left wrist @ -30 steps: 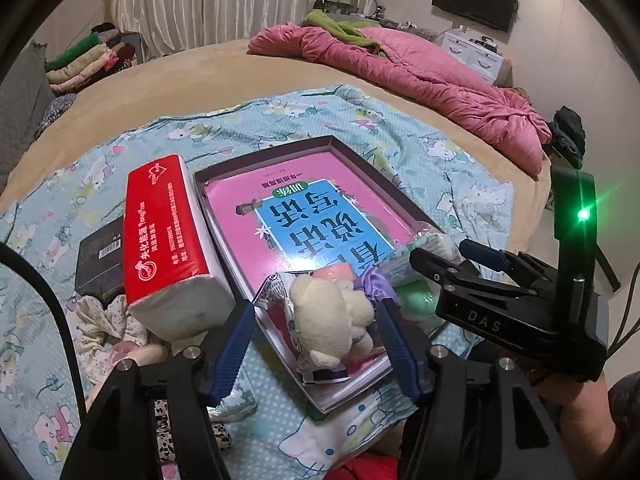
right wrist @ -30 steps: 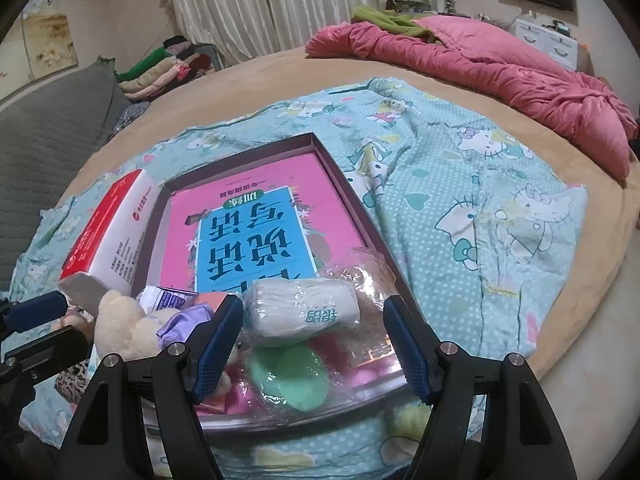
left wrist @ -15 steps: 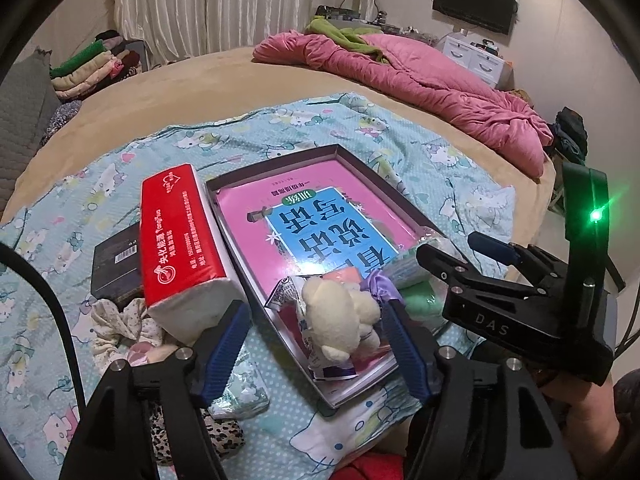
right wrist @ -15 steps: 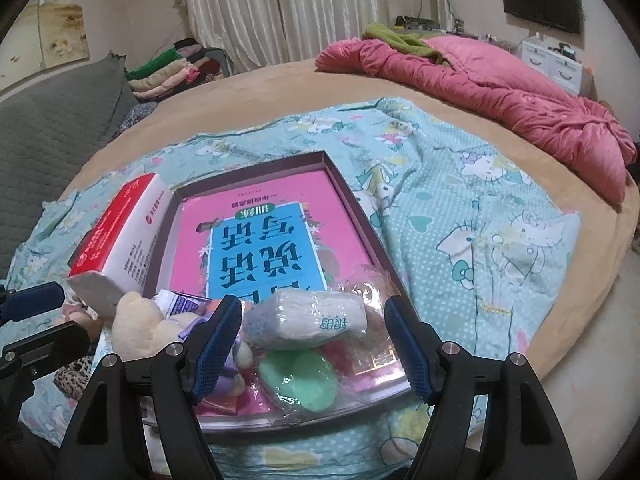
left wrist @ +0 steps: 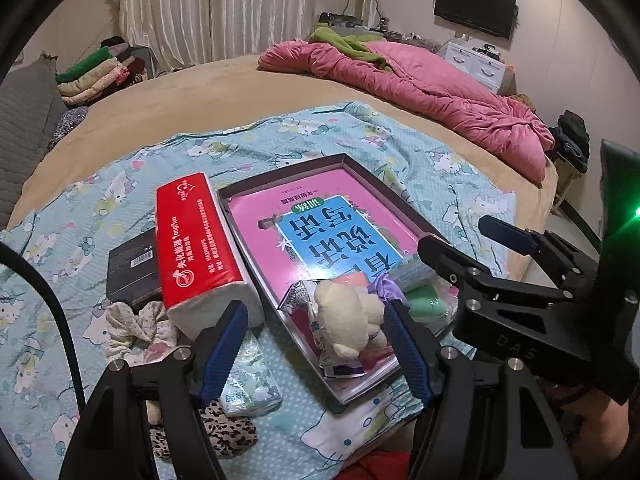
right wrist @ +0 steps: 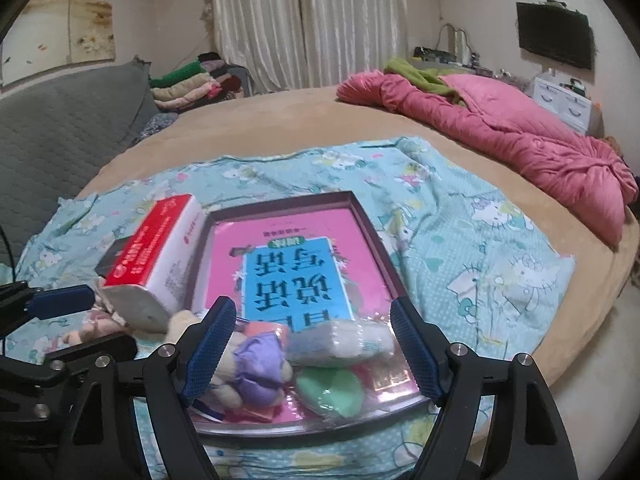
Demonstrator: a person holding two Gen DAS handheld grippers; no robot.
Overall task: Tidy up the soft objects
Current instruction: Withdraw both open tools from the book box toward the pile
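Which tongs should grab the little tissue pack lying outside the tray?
Probably the left tongs: they are open, and the small tissue pack lies just below their left finger. The right tongs hang over the tray.

A pink quilt (left wrist: 432,96) lies heaped on the far side of the round bed (left wrist: 224,92). Beyond the bed hang white curtains (right wrist: 308,24), with folded clothes (right wrist: 188,80) stacked beside them. A black television (left wrist: 474,6) hangs above white drawers (left wrist: 476,62).

white curtains (right wrist: 308,24), wall tv (right wrist: 554,40), pink duvet (right wrist: 500,128) on round bed (right wrist: 280,120).
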